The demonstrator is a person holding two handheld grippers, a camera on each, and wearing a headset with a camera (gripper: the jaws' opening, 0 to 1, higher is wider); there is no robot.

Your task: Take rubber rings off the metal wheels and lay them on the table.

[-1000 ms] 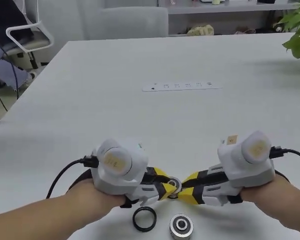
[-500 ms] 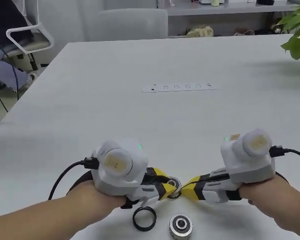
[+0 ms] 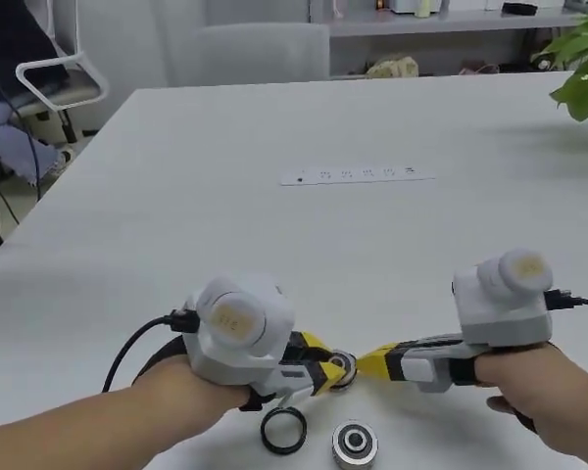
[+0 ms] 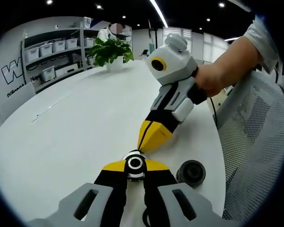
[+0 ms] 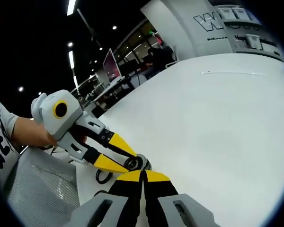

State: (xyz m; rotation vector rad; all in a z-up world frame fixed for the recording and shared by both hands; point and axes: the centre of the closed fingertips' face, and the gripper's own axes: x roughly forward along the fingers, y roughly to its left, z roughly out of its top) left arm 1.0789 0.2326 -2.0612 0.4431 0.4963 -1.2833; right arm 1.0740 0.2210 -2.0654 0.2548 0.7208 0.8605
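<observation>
Right gripper (image 3: pixel 365 365): drawn back toward 3 o'clock since a second ago, when its tip met the left gripper's on the wheel. The hand and body now sit farther right. Jaws are pressed together with nothing seen between them. The tip lies just beside the wheel, at its 3 o'clock in the head view; whether they touch cannot be told.

Left gripper (image 3: pixel 330 371): place unchanged, at the near edge of the table (image 3: pixel 274 225). Jaws are clamped on the wheel, one yellow tip on each side, as the left gripper view shows.

Wheel (image 3: pixel 340 364): small, metal, held just above the table between the left jaws, its round face toward the left gripper's camera (image 4: pixel 135 163). Whether it wears a rubber ring cannot be told.

Ring (image 3: pixel 283 429): black, lies flat on the table at 7 o'clock of the held wheel, below the left gripper.

Second wheel (image 3: pixel 356 442): metal hub, dark rim, flat on the table at 6 o'clock of the held wheel and just beside the ring, at its 3 o'clock.

Power strip (image 3: pixel 356 173): white, at 12 o'clock, well apart from the grippers.

Plant (image 3: pixel 580 69): green leaves, at 2 o'clock by the far right corner.
</observation>
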